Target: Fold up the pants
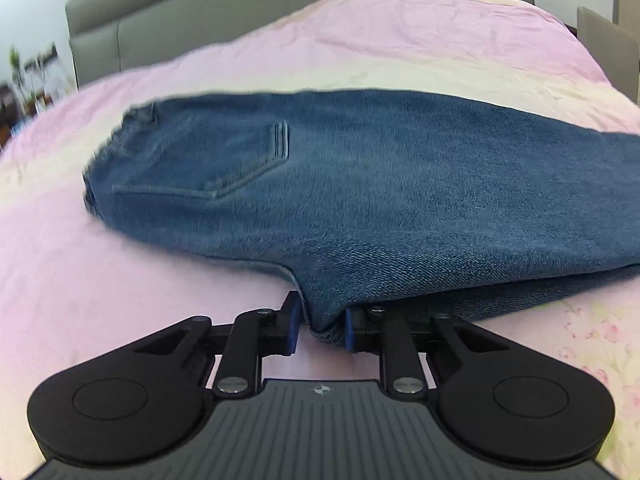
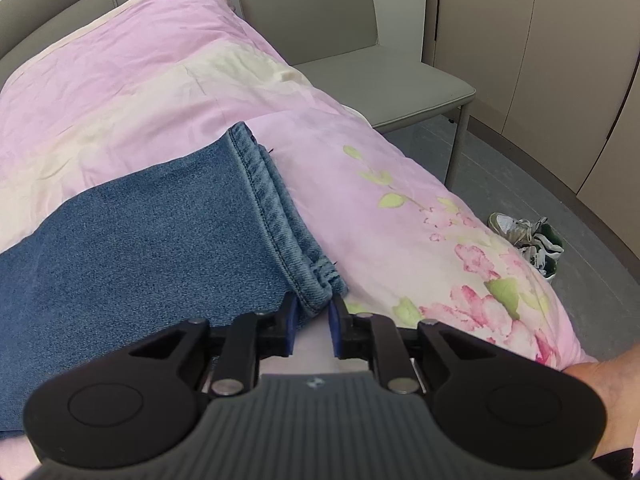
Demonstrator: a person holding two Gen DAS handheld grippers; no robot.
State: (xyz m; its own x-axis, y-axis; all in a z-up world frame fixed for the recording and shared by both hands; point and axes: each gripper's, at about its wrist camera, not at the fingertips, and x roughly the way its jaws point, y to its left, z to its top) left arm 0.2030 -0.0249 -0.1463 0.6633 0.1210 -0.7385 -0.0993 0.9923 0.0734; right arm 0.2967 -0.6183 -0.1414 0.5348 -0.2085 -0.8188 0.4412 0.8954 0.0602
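Blue jeans point(image 1: 360, 184) lie on a pink bedspread point(image 1: 120, 280), folded lengthwise with a back pocket up and the waistband at the far left. My left gripper point(image 1: 320, 330) is around the near crotch corner of the jeans; its jaws stand partly apart with denim between the pads. In the right wrist view the stacked leg hems point(image 2: 276, 216) lie on the bedspread point(image 2: 380, 216). My right gripper point(image 2: 312, 324) is at the near hem corner, jaws partly apart, with the denim corner just between the fingertips.
A grey padded headboard point(image 1: 240, 12) runs behind the bed. A grey chair point(image 2: 360, 64) stands beside the bed's right edge. Sneakers point(image 2: 528, 240) lie on the grey floor. The bed edge drops off at the right. A hand point(image 2: 600, 384) holds the right gripper.
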